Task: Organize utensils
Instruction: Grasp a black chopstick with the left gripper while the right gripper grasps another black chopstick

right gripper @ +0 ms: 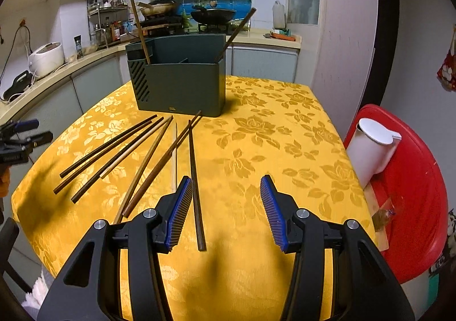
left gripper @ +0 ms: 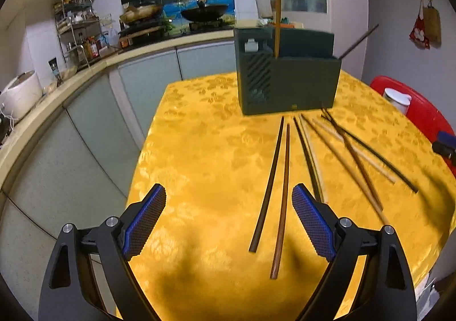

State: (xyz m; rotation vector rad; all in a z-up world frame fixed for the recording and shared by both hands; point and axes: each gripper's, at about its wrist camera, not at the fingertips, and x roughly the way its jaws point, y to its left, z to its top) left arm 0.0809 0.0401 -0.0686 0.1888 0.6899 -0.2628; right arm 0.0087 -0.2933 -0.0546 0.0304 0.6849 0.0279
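— Where are your jaws right now?

— Both sets hang over the yellow tabletop (right gripper: pixel 285 127), and both stand apart with nothing gripped. My left gripper (left gripper: pixel 228 217) has two dark chopsticks (left gripper: pixel 270 187) lying on the cloth in the gap ahead of it, untouched. My right gripper (right gripper: pixel 226 207) has a single dark chopstick (right gripper: pixel 196 187) lying just beside its left pad; I cannot tell whether the pad touches it.

— And the rest of the utensils?

— Loose chopsticks (right gripper: pixel 119 150) are fanned out on the cloth in front of the dark green holder (right gripper: pixel 182 84), some crossing one another, light and dark ones mixed. The holder stands upright near the far side of the tabletop. Two sticks are already in it: a light brown one (left gripper: pixel 277 7) at its left end, and a dark one (right gripper: pixel 238 30) leaning out at its right end.

— Anything else nearby?

— A white jug (right gripper: pixel 370 147) on a red stool (right gripper: pixel 413 207) sits off the tabletop's right edge.
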